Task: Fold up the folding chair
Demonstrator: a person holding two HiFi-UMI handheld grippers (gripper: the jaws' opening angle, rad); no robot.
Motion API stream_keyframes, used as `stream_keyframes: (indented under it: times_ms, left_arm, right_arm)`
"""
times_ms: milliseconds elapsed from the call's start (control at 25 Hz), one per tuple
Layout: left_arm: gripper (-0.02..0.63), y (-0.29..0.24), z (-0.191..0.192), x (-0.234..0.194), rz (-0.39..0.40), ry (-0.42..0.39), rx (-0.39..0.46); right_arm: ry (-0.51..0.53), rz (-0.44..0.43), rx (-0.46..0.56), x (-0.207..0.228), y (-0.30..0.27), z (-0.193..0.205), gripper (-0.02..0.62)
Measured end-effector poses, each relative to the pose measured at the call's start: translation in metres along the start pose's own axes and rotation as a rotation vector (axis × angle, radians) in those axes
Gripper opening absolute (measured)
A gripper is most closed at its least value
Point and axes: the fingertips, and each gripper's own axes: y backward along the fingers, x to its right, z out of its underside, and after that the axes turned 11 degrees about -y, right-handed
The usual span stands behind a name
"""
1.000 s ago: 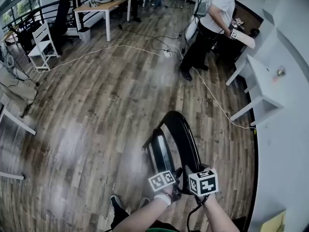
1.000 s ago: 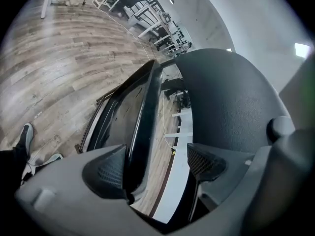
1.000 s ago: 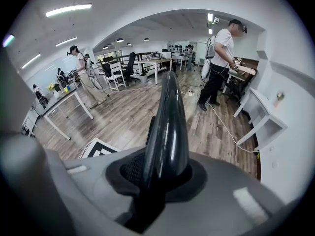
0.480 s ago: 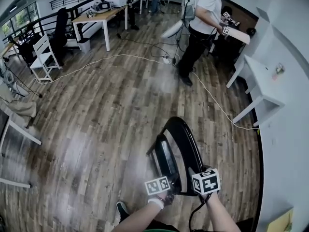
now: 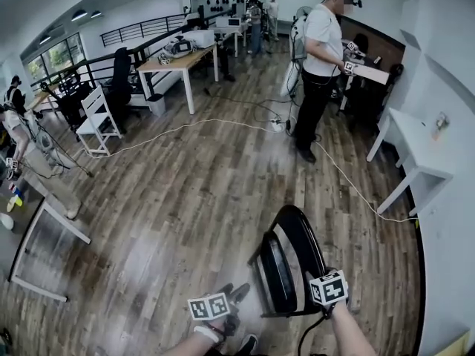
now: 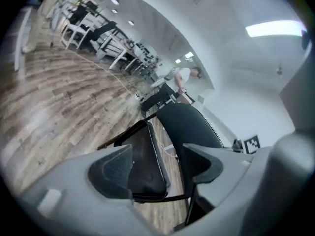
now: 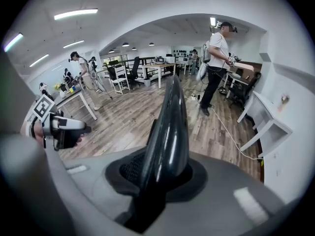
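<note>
As the left gripper (image 6: 160, 167) hangs clear of the folding chair (image 5: 300, 232), the fold looks about half done.
Left jaws stand apart and have just been closing a little, with nothing between them. The chair stands on the wooden floor (image 5: 185, 199) toward its right edge, seat (image 6: 145, 166) tipped up near the backrest (image 7: 170, 127). The right gripper (image 7: 158, 177) is clenched on the backrest's rim. Next, probably: left retakes the seat and presses it flat.

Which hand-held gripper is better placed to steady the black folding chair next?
Probably the right hand-held gripper: its jaws are shut on the backrest edge of the glossy black folding chair. The left hand-held gripper is apart from the chair, its jaws open, having just closed slightly, with nothing between them.
</note>
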Motion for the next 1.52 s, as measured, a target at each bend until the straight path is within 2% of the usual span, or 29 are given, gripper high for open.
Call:
stream_keyframes:
  times_ms: [80,160,360,520,880,960,1040,1120,1360,1520]
  left_arm:
    - [0.322,0.025,-0.005,0.011,-0.006,-0.147,-0.021]
    - [0.316,0.049,-0.007,0.019,-0.004,-0.214,-0.02]
    - [0.245,0.094,-0.019,0.025,-0.037,-0.242,0.037]
    - [0.235,0.11,-0.031,0.035,-0.023,-0.274,0.068]
    - [0.232,0.131,-0.092,0.041,0.026,-0.32,0.187]
    - [0.232,0.139,-0.1,0.039,0.04,-0.288,0.204]
    - [0.225,0.149,-0.107,0.035,0.061,-0.215,0.222]
    - [0.222,0.157,-0.115,0.032,0.083,-0.175,0.249]
    - [0.218,0.166,-0.134,0.002,0.066,-0.226,0.269]
    - [0.216,0.165,-0.132,0.007,0.047,-0.238,0.261]
  right_arm:
    - [0.001,-0.007,0.006,0.009,0.002,0.003,0.095]
    - [-0.011,-0.008,0.005,0.017,0.003,0.007,0.095]
    - [-0.022,-0.02,0.018,0.026,0.005,0.011,0.095]
    - [-0.025,-0.022,0.02,0.03,0.005,0.011,0.095]
    - [-0.031,-0.054,0.025,0.025,0.003,0.017,0.095]
    - [-0.027,-0.048,0.026,0.026,0.003,0.019,0.095]
    - [-0.02,-0.036,0.028,0.028,0.004,0.02,0.095]
    - [-0.015,-0.03,0.033,0.029,0.004,0.02,0.095]
    - [-0.009,-0.033,0.05,0.012,-0.001,0.008,0.095]
    - [-0.005,-0.035,0.047,0.007,0.004,0.009,0.095]
